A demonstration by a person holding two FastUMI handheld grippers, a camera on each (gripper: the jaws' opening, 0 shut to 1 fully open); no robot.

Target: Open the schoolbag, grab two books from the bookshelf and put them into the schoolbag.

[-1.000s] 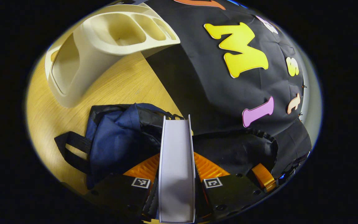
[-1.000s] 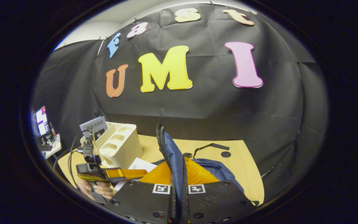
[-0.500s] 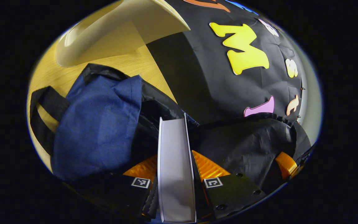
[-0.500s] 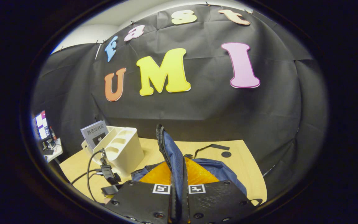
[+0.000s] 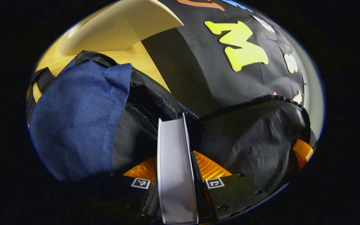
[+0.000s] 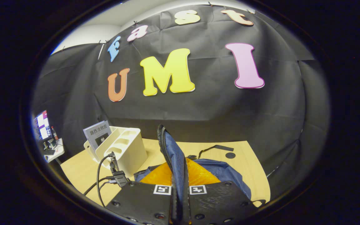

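In the left gripper view, the left gripper (image 5: 176, 162) clamps a white-edged book (image 5: 175, 162) between both fingers, the book's far end reaching into the black-lined mouth of the blue schoolbag (image 5: 80, 115) on the wooden worktop (image 5: 142, 59). In the right gripper view, the right gripper (image 6: 178, 175) is closed on the schoolbag's raised zipper edge (image 6: 167, 150), holding it upright, while the cream bookshelf (image 6: 120, 150) stands near the worktop's left edge with a grey book (image 6: 98, 132) upright in it
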